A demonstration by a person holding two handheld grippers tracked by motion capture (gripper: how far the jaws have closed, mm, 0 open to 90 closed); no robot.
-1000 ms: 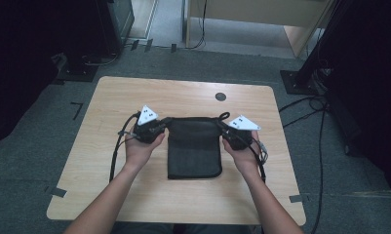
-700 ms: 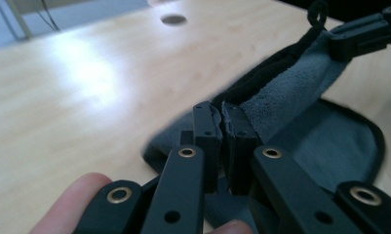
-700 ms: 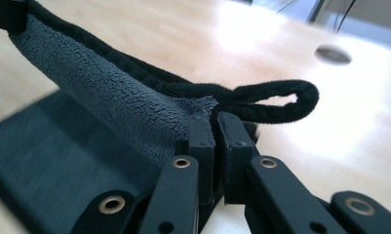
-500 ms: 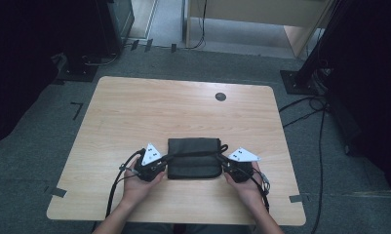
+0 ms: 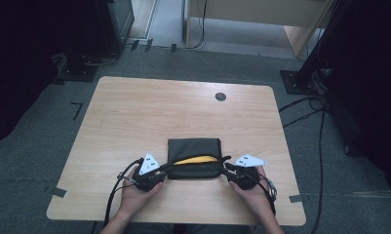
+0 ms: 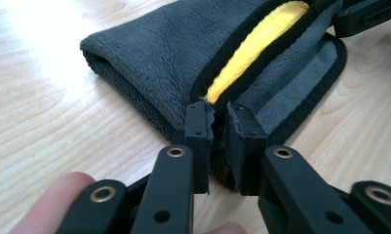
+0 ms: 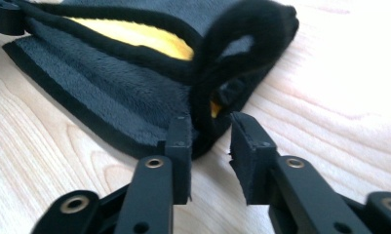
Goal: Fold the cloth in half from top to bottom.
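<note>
A dark grey towel [image 5: 193, 155] with a yellow inner face lies folded near the table's front edge. My left gripper [image 5: 165, 168] is at its front left corner and my right gripper [image 5: 225, 168] at its front right corner. In the left gripper view the towel [image 6: 154, 63] has its black-edged corner between the jaws of the left gripper [image 6: 220, 122], which have just been opening and show a narrow gap. In the right gripper view the right gripper [image 7: 210, 131] has just been opening too. The towel [image 7: 110, 92] touches its left pad only, and bare wood shows in the gap.
The wooden table [image 5: 134, 112] has a round black cable port [image 5: 221, 96] at the back right. Black stand bases [image 5: 78, 73] and cables [image 5: 305, 105] lie on the grey carpet around it. The person's hands come in over the front edge.
Both hands came toward the person and down, carrying the towel's far edge over onto its near edge. The towel is now half as deep, with yellow showing in the fold.
</note>
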